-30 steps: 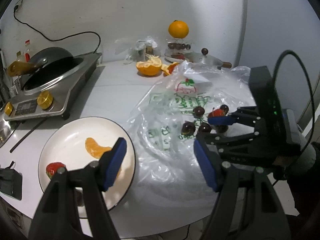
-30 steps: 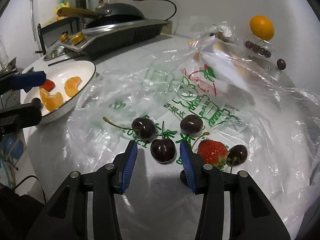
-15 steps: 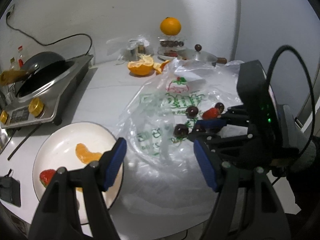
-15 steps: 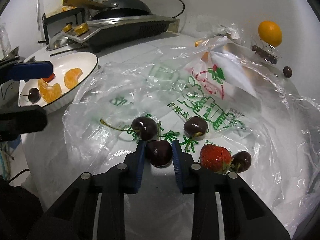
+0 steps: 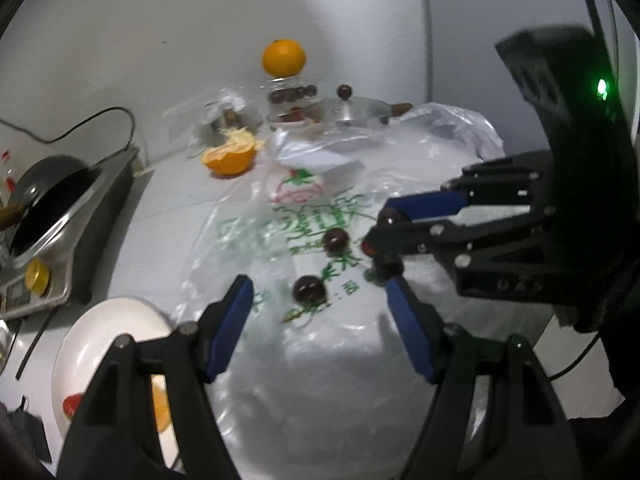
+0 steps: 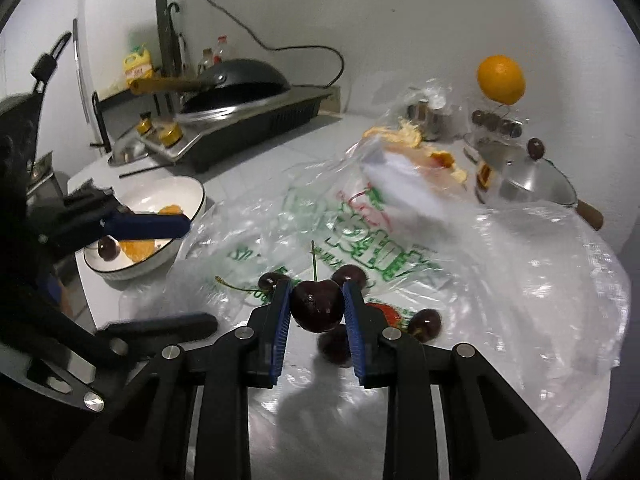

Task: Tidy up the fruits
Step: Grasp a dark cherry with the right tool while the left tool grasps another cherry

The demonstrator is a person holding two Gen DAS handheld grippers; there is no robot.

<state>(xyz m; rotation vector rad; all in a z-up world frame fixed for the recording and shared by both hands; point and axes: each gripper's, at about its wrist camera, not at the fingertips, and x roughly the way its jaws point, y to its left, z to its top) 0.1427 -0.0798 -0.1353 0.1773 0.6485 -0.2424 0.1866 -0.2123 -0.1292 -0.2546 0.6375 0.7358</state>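
1. The right tongs (image 6: pixel 316 306) are clamped on a dark cherry (image 6: pixel 317 305); the pads have just been closing, and the fruit now sits pinched between them, clear of the plastic bag (image 6: pixel 460 264) with its shadow on the film below.
2. The cherry's stem (image 6: pixel 313 261) points up toward 12 o'clock in the right wrist view, so the fruit's long axis runs roughly along the tongs' own line and the pads squeeze it across the width.
3. The relation the coming move turns on: the white plate (image 6: pixel 197 195) lies at about 10 o'clock from the held cherry, well apart from it across the bag's edge. It already carries orange segments (image 6: pixel 138 249) and another cherry (image 6: pixel 107 249).
4. The left tongs (image 5: pixel 320 322) stand apart and hold nothing. In the right wrist view one blue pad (image 6: pixel 146 226) hangs over the plate, so the carry has to pass around or over it.
5. From the left tongs, a loose cherry (image 5: pixel 309 289) lies at 12 o'clock just beyond the tips on the bag, with a second one (image 5: pixel 336 240) farther out; I judge the left hand is the nearer one for these.
6. A strawberry (image 6: pixel 386 312) lies on the bag just right of the right tongs, partly hidden.
7. The bag rests on the pale tabletop (image 5: pixel 180 216); the film looks slippery.
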